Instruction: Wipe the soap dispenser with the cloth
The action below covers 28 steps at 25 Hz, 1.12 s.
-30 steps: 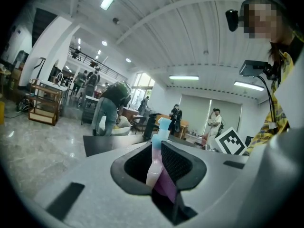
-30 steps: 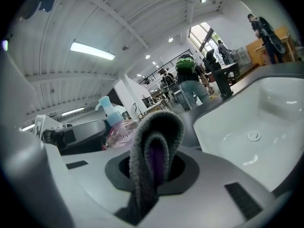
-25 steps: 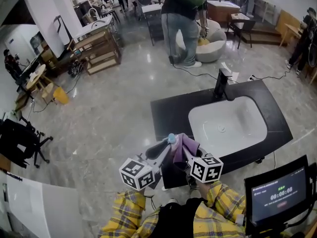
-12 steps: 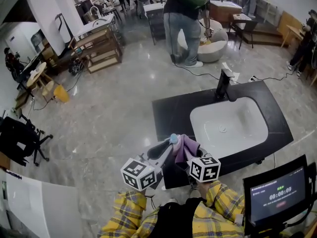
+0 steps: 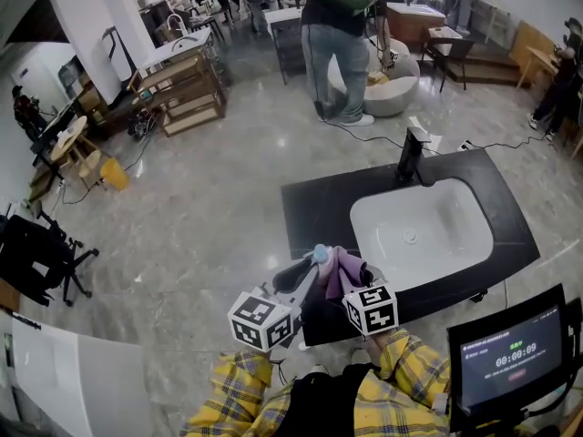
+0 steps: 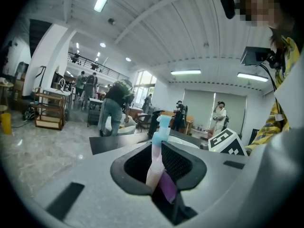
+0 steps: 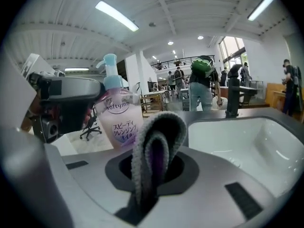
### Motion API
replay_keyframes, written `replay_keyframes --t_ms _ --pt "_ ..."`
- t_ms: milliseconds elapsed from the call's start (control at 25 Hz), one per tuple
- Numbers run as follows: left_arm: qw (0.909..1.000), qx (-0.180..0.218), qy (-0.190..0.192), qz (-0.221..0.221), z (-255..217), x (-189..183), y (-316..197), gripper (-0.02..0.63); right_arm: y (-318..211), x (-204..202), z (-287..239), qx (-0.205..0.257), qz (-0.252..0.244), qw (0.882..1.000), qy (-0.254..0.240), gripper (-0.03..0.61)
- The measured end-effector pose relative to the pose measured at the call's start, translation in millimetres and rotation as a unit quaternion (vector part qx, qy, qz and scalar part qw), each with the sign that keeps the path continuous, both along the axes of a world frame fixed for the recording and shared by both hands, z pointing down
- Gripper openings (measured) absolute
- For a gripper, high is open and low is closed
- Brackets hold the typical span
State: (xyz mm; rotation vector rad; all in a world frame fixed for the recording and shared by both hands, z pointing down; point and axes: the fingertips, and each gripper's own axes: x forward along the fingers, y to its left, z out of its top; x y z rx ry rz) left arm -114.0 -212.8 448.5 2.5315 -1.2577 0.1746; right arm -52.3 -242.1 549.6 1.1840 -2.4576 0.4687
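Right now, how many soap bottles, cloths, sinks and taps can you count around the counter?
soap dispenser: 1
cloth: 1
sink: 1
tap: 1
Total: 4

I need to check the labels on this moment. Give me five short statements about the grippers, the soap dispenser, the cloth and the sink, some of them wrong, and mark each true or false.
1. The left gripper is shut on the soap dispenser. True.
2. The sink is white and set in a black counter. True.
3. The right gripper is empty. False: it is shut on the folded cloth.
4. The soap dispenser stands in the sink. False: the left gripper holds it up in the air, off the counter.
5. The dispenser's pump head is light blue. True.
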Motion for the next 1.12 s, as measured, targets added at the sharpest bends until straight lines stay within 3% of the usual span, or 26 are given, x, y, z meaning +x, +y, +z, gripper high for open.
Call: replay_keyframes --t_ms 280,480,680,880,1120 --pt "0.9994 -0.008 -0.002 -0.033 5 -5 -2 0.061 1 -2 2 0.038 -0.056 0.993 0.102 0.043" --pt "0.999 -0.01 -0.001 -0.043 0 -6 4 0.077 -2 15 -15 0.054 -0.017 0.997 0.057 0.043" --pt "0.9981 -0.01 0.01 -0.06 -4 4 7 0.149 1 32 -33 0.072 0.014 0.997 0.016 0.042" --pt "0.996 -0.001 -0.027 -0.085 -8 13 -1 0.197 10 37 -48 0.076 0.023 0.997 -0.004 0.043" --pt "0.9929 0.008 -0.045 -0.11 -6 22 -17 0.199 15 48 -46 0.08 0.018 0.997 0.0 0.043"
